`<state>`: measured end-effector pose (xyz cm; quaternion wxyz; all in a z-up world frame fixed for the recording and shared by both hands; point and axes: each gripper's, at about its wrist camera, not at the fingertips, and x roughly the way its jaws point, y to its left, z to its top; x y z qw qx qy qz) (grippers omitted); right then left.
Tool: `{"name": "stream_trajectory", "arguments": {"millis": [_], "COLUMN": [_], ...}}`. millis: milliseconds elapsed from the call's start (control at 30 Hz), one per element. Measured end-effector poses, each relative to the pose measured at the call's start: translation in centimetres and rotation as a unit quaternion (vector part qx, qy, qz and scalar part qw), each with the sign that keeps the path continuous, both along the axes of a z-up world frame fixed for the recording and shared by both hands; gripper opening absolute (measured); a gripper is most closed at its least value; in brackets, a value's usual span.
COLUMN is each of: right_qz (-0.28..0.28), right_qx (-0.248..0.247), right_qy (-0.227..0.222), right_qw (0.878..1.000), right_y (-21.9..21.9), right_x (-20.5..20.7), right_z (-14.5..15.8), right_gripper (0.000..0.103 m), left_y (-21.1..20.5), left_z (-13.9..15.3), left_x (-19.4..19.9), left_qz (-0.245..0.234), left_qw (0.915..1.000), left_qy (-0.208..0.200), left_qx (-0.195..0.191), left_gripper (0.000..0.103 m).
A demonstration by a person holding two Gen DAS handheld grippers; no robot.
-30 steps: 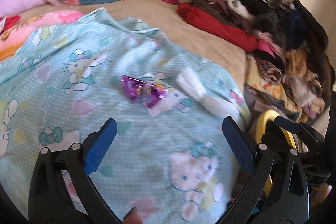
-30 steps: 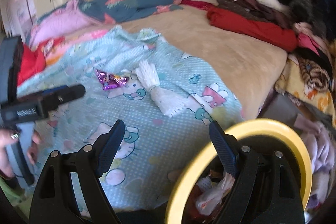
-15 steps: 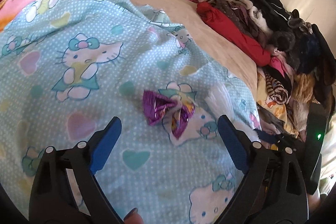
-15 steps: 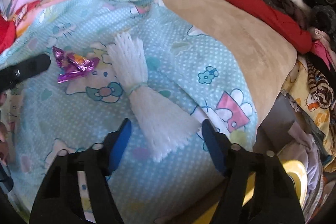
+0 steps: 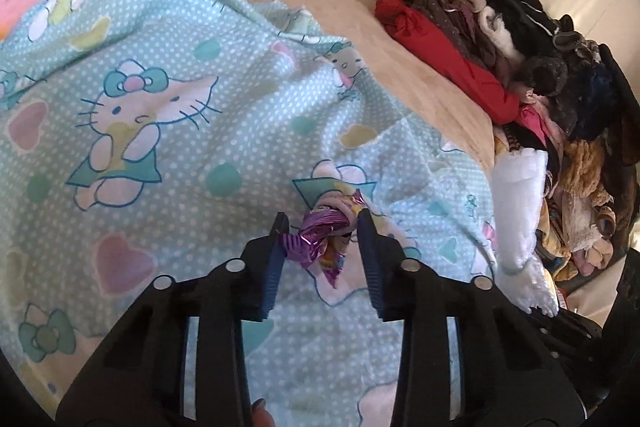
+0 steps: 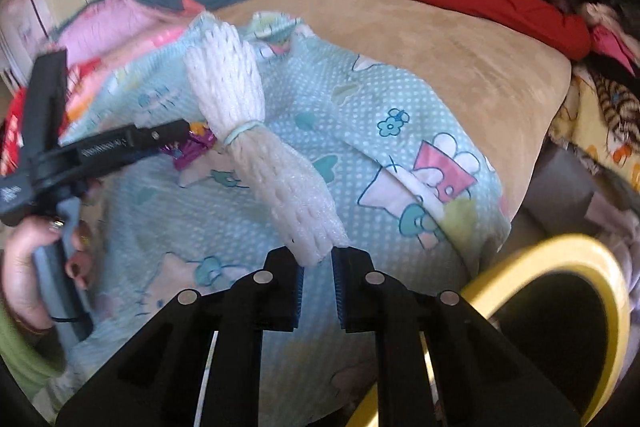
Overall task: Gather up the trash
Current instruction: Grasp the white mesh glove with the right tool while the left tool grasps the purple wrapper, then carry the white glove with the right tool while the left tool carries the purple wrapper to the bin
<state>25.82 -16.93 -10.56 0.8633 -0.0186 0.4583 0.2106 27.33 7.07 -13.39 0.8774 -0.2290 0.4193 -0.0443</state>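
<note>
On the bed, a light blue sheet (image 5: 168,155) printed with cartoon cats carries two pieces of trash, and each gripper is at the grasping step on one of them. Left of centre in the right wrist view, a hand (image 6: 28,267) holds the left gripper (image 5: 322,227), whose fingers (image 5: 276,255) are closing around a crumpled purple wrapper (image 5: 320,239) low in the middle of its own view; the pads touch the foil on both sides, with a fold of sheet bunched beside it. Further right, the right gripper (image 6: 318,259) is closing on the near end of a white foam net (image 6: 256,147), its fingers (image 6: 296,287) nearly together and pinching the tip while the rest slants toward the upper left. At the lower right stands a yellow-rimmed bin (image 6: 552,247) beside the bed. The next move likely calls for firm grips, a lift that leaves the sheet behind, and a carry to the bin.
</note>
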Motion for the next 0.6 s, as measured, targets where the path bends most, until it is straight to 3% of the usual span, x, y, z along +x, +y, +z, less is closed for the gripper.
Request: {"name": "stream_trajectory", "arguments": {"millis": [300, 600], "right_qz": [-0.033, -0.083], "right_qx": [0.061, 0.081], "right_qy": [-0.024, -0.027], "right_qw": [0.997, 0.993], "right_y": [-4.1, -9.8], "right_x": [-4.1, -7.7], "right_z": [2.5, 2.9], "right_gripper": [0.013, 0.013], "left_y": [-2.8, -8.0], "left_z": [3.4, 5.7], "left_x": [-3.3, -5.4], "left_qz": [-0.027, -0.077], "left_qw": [0.9987, 0.9946], "left_qy": [-0.043, -0.065], "left_qx": [0.009, 0.023], "left_gripper": [0.026, 0.022]}}
